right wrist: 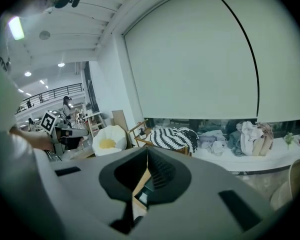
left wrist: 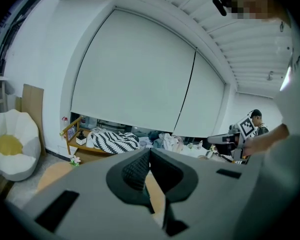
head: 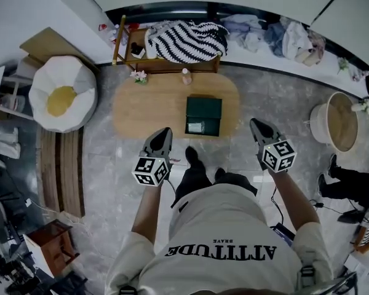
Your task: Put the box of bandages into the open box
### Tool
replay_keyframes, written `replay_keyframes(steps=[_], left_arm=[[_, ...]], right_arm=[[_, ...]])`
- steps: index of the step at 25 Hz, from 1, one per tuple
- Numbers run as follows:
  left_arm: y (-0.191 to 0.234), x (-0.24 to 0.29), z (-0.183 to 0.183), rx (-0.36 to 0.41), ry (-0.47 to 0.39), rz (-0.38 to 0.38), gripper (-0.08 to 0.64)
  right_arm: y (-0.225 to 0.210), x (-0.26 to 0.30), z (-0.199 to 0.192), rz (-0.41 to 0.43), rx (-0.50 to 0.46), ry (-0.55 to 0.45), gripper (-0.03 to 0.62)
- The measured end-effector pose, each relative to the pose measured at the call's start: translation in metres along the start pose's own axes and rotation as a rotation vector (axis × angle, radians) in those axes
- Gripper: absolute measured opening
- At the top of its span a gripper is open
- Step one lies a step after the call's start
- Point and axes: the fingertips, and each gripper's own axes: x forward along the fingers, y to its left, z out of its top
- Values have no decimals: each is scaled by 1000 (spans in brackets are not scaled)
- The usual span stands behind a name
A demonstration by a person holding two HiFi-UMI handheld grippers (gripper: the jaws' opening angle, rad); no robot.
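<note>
While the left gripper (head: 165,131) and right gripper (head: 254,123) are held empty, jaws together, just short of the wooden table (head: 147,103), the open box (head: 204,109) is seen on that table, with a pale box of bandages (head: 195,126) apparently lying inside.

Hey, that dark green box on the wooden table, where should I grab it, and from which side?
Probably by its left and right edges, coming down from above. The dark green box lies flat on the wooden table, squared to you, with bare tabletop on either side, so the jaws can straddle its width.
</note>
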Motion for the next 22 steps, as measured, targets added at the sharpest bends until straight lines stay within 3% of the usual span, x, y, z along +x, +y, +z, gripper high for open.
replay_keyframes(steps=[5, 12, 22], left_arm=[[-37, -24, -1, -25, -45, 21, 21], [-95, -56, -5, 48, -76, 29, 21], [-122, -89, -3, 65, -90, 60, 21]], right_arm=[[1, -44, -4, 14, -13, -21, 21], [5, -91, -6, 31, -84, -60, 21], [12, -123, 0, 35, -118, -99, 21]])
